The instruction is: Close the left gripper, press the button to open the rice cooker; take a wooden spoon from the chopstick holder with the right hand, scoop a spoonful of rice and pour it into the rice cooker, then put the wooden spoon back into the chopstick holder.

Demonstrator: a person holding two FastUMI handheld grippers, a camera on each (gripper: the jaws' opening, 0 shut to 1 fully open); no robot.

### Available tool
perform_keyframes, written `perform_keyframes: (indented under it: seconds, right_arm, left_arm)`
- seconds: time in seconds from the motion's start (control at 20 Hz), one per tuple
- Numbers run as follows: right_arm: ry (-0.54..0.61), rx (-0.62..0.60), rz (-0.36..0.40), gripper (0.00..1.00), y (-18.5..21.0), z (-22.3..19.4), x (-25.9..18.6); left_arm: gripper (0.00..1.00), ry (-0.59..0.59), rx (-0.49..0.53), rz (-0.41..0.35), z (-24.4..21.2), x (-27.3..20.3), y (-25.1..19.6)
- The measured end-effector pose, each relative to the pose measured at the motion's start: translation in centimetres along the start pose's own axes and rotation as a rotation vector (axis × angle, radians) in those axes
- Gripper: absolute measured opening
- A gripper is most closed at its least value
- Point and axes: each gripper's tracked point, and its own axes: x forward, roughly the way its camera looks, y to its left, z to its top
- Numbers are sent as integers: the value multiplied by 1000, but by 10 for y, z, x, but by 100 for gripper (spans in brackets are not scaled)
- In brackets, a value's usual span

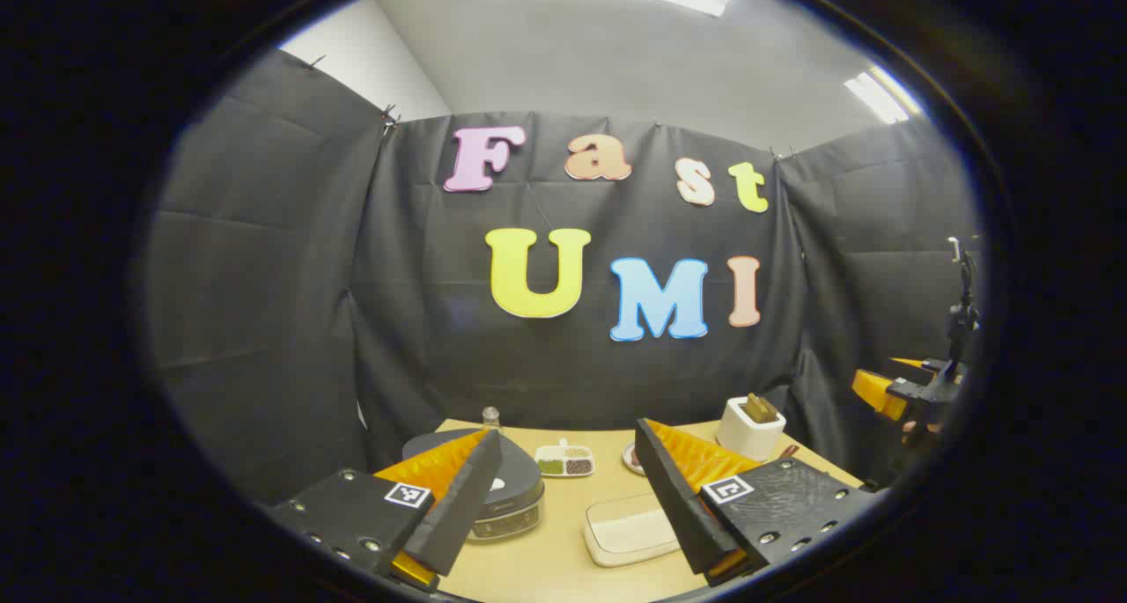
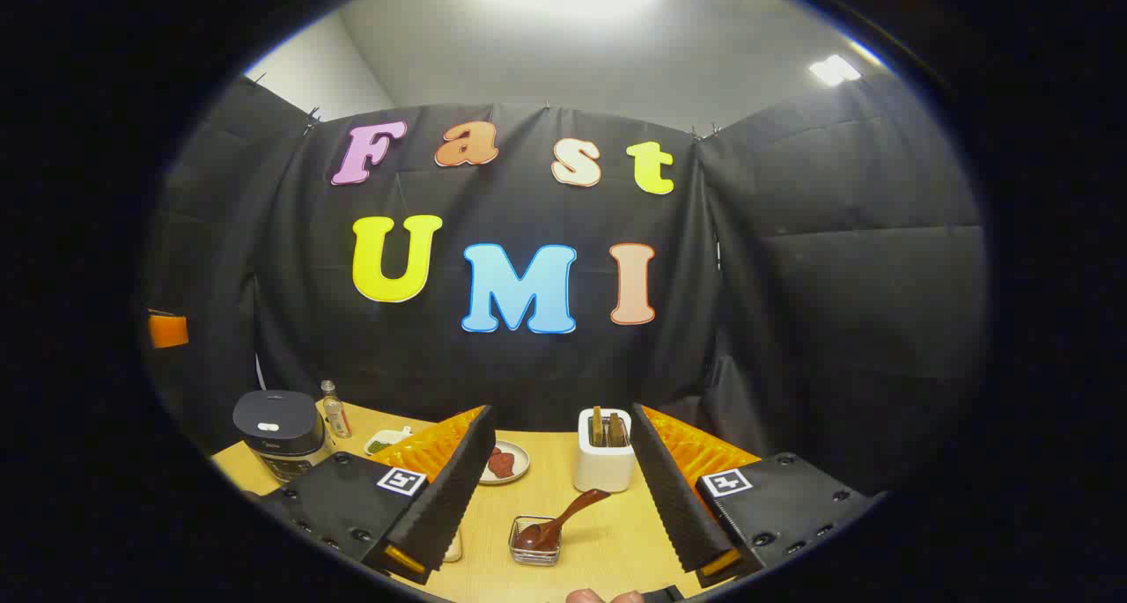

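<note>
The rice cooker (image 1: 515, 497) stands at the table's left with its dark lid down, partly behind my left gripper's near finger. It also appears far left as the rice cooker (image 2: 277, 429). A white chopstick holder (image 2: 606, 453) with wooden handles (image 2: 607, 427) sticking out stands straight ahead of my right gripper (image 2: 563, 414), which is open and holds nothing. The same chopstick holder (image 1: 748, 429) sits at the back right in the left gripper view. My left gripper (image 1: 566, 433) hangs open above the table. A white rectangular dish (image 1: 627, 530) of pale grains lies between its fingers.
A divided condiment dish (image 1: 565, 460) sits behind the cooker, with a small bottle (image 2: 333, 409) beside it. A plate of red food (image 2: 504, 462) and a small clear box holding a dark brown spoon (image 2: 563, 513) lie on the wooden table (image 2: 607, 541). Black cloth walls surround it.
</note>
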Motion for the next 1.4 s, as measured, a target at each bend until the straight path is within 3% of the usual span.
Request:
perform_keyframes:
  seconds: [0.55, 0.85, 1.05, 1.25, 1.3, 1.35, 1.4]
  right_arm:
    - [32, 53, 47, 97, -21, -6, -3]
    - [74, 92, -29, 97, -23, -17, -4]
    - [58, 76, -128, 96, -25, -13, -8]
    - [94, 92, -146, 95, -1, -26, -16]
    - [94, 96, -150, 95, 5, -27, -20]
    - [95, 100, -152, 95, 13, -31, -25]
    - [102, 103, -156, 95, 19, -35, -28]
  left_arm:
    - [99, 68, -16, 23, -25, -16, -26]
    - [96, 67, -87, 24, -31, 1, -23]
    - [99, 73, -56, 48, -35, 15, 8]
    - [98, 112, -79, 22, -56, 19, 32]
    - [92, 128, -92, 10, -60, 22, 41]
    - [92, 134, -105, 8, -66, 25, 50]
    - [78, 134, -113, 39, -68, 29, 67]
